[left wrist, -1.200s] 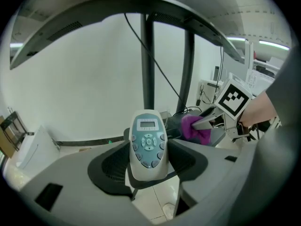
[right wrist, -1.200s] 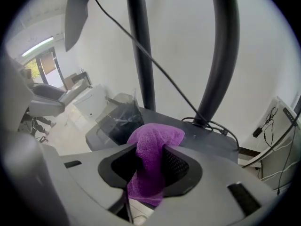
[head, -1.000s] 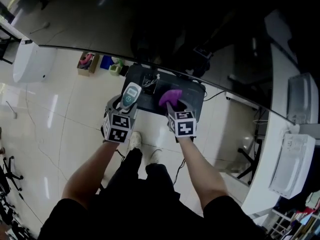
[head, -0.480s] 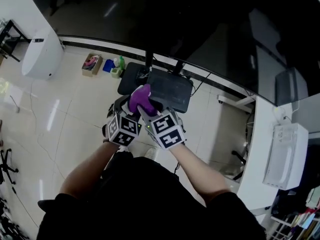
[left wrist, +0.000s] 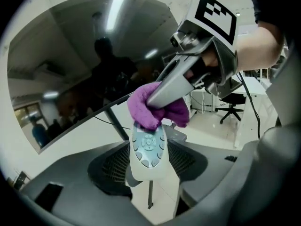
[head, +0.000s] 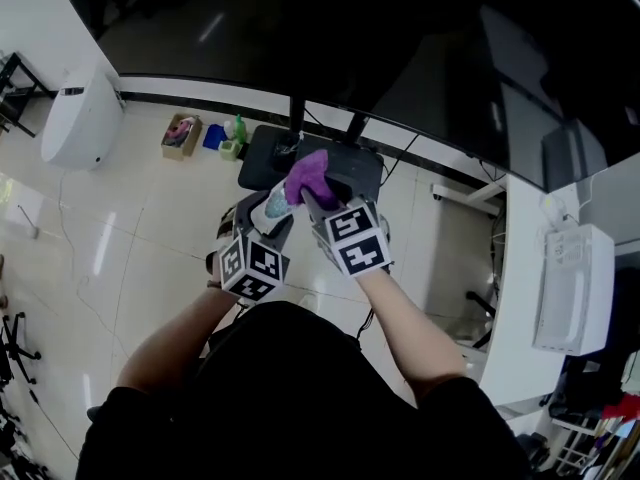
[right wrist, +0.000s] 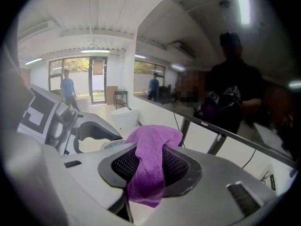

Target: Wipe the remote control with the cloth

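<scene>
Head view, bottom centre: both forearms reach up-frame.

**L side.** The left tool [head: 266, 213] is clamped on the lower body of the remote control [left wrist: 148, 150]. The remote is held in mid-air, keypad facing that tool's camera, top end pointing away.

**R side.** The right tool [head: 313, 192] is clamped on the cloth [left wrist: 154, 108], which is purple and bunched. A tail of it hangs down betw. the jaws in the right gripper view. The cloth touches the remote's top end and covers its upper part; the keys below are bare.

**Beyond, frame centre-top.** A black stand base [head: 262, 158] sits on the tiled floor [head: 130, 238], with a large dark screen [head: 400, 48] behind it.

**Status (est.).** Wipe under way; only the top section is contacted.

**Risks:**
1. Remote pivots or slips in the L jaws. Cause: wipe force applied far from the grip point, and a smooth casing. Only floor lies below, so a drop means probable damage.
2. Cloth pulls out of the R jaws. Cause: small bite on soft fabric, plus drag over the key edges.
3. R jaw tip scrapes the casing or presses keys. Cause: thin cloth layer betw. tip and remote.
4. Tools collide. Cause: close spacing.
</scene>
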{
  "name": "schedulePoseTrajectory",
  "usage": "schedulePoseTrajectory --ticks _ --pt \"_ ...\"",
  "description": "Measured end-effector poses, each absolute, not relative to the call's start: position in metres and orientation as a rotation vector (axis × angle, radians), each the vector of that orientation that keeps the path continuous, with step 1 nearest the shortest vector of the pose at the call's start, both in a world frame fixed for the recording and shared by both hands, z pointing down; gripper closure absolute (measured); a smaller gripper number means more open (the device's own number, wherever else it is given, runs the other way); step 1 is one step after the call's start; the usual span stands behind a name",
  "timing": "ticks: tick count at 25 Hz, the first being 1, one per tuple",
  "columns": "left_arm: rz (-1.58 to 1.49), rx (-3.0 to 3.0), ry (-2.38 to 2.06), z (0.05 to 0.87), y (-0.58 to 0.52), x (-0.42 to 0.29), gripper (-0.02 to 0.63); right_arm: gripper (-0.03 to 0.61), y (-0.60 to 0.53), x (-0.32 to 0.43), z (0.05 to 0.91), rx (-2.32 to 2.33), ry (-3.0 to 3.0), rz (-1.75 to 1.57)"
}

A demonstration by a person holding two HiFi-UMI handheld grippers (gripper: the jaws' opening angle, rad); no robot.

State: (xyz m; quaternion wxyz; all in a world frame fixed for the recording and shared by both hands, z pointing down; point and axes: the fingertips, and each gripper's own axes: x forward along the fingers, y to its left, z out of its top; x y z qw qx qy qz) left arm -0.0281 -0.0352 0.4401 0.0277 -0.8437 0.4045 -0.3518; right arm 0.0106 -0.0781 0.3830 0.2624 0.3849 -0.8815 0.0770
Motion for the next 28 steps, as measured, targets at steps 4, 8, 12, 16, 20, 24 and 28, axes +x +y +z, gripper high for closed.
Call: schedulePoseTrajectory --ticks 4,8,12,16,20,24,28 --pt "-1.081 -2.59 1.22 0.434 -0.037 -0.036 0.371 0.431 -0.054 -0.023 0.364 0.906 -2.452 0.203" --pt "-1.065 -2.572 1.185 0.428 -0.036 -0.038 0.371 0.431 -0.028 -0.06 0.384 0.724 -2.407 0.212" --pt "-1.048 -2.574 1.171 0.425 -0.028 -0.042 0.373 0.431 -0.043 -0.048 0.385 0.821 -2.339 0.143" --pt "-1.021 -2.62 1.175 0.423 -0.019 -0.044 0.373 0.431 -0.065 -0.023 0.374 0.966 -2.329 0.143" --pt "-0.747 -3.046 1.325 0.416 -0.021 -0.054 0.373 0.431 -0.069 -0.013 0.338 1.067 -2.529 0.208" --pt "0.093 -3.591 1.555 0.397 -0.041 -0.077 0.373 0.431 -0.064 0.006 0.311 1.209 -2.765 0.476" --pt "0.894 -3.785 1.426 0.375 -0.052 -0.087 0.373 0.431 -0.043 -0.001 0.341 1.097 -2.809 0.751"
